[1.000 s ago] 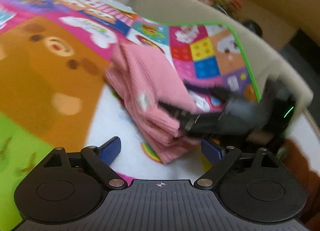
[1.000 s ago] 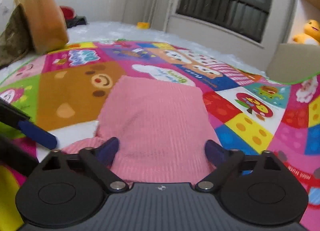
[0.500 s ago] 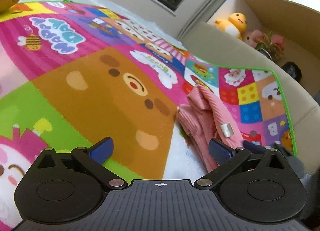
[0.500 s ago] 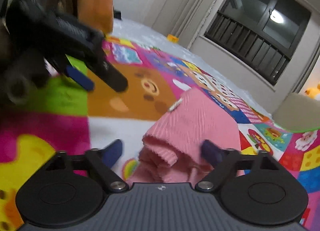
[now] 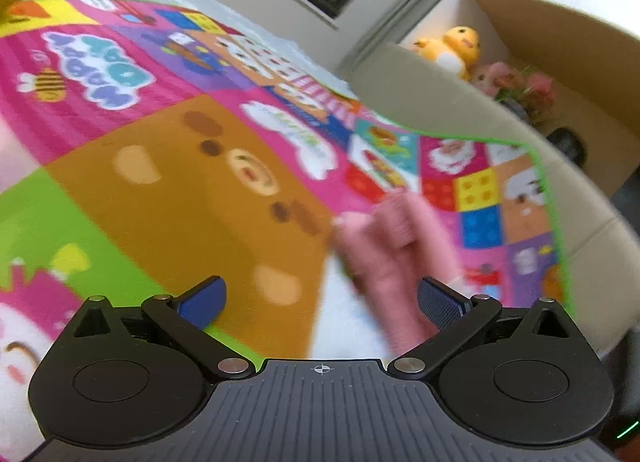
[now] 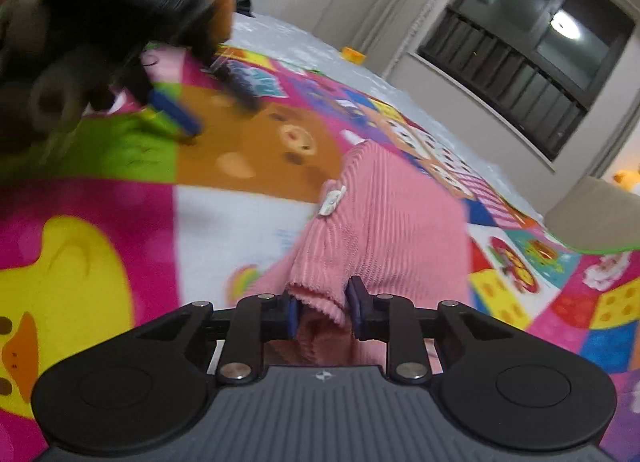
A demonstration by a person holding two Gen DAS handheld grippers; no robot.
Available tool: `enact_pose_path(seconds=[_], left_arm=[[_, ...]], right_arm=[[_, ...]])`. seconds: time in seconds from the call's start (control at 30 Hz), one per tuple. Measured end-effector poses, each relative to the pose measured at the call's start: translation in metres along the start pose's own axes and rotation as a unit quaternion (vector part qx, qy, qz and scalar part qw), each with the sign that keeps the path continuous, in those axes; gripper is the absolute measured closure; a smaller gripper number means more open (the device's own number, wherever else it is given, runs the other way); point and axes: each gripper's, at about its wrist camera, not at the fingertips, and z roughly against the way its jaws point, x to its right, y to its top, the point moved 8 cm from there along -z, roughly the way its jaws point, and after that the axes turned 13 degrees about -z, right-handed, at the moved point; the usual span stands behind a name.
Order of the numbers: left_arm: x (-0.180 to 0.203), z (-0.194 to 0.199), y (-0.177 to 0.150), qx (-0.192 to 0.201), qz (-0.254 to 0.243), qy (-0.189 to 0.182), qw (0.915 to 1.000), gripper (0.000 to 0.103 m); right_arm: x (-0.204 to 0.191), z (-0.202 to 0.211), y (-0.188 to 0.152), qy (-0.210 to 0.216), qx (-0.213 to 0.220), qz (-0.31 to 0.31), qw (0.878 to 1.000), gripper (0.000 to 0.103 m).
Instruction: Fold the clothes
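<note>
Since half second ago: right tool gone from spread to pinched on near edge of pink ribbed garment; left tool swung further away, fingers wide, holding nothing.

Garment: compact multi-layer bundle, white tag on top, lying on play mat near mat's right corner.

Progress, judged: folding looks largely done; remaining likely lift, final tidy or set aside.

Room: open mat to left and ahead. Green mat border and beige cushion close on right; cardboard box with plush toy beyond.
</note>
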Motion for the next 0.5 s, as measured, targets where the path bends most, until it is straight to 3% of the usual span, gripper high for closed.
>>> enact_pose_path(seconds=[0.1, 0.2, 0.27, 0.3, 0.33, 0.4, 0.5], left_arm=[[0.038, -0.003, 0.029, 0.021, -0.033, -0.073, 0.9966, 0.0], [0.082, -0.02, 0.054, 0.031, -0.069, -0.151, 0.9857, 0.0], [0.091, -0.048, 0.054, 0.007, -0.073, -0.163, 0.984, 0.0], [0.094, -0.064, 0.052, -0.007, -0.074, -0.165, 0.9835, 0.0], [0.091, -0.079, 0.048, -0.024, -0.076, -0.153, 0.9851, 0.0], [0.079, -0.099, 0.036, -0.055, -0.068, -0.13, 0.9877, 0.0], [0.066, -0.106, 0.026, -0.061, -0.06, -0.123, 0.9887, 0.0]], right_arm=[[-0.009, -0.006, 0.003, 0.007, 0.01, -0.002, 1.0, 0.079], [-0.01, -0.005, 0.003, 0.009, 0.014, -0.007, 1.0, 0.077], [-0.003, 0.001, 0.003, 0.005, 0.021, -0.021, 1.0, 0.07], [0.001, 0.007, 0.003, 0.001, 0.025, -0.029, 0.999, 0.059], [0.007, 0.013, 0.003, -0.002, 0.029, -0.039, 0.999, 0.038], [0.023, 0.029, 0.004, 0.006, 0.043, -0.075, 0.996, 0.018], [0.05, 0.053, 0.008, 0.025, 0.062, -0.14, 0.988, 0.006]])
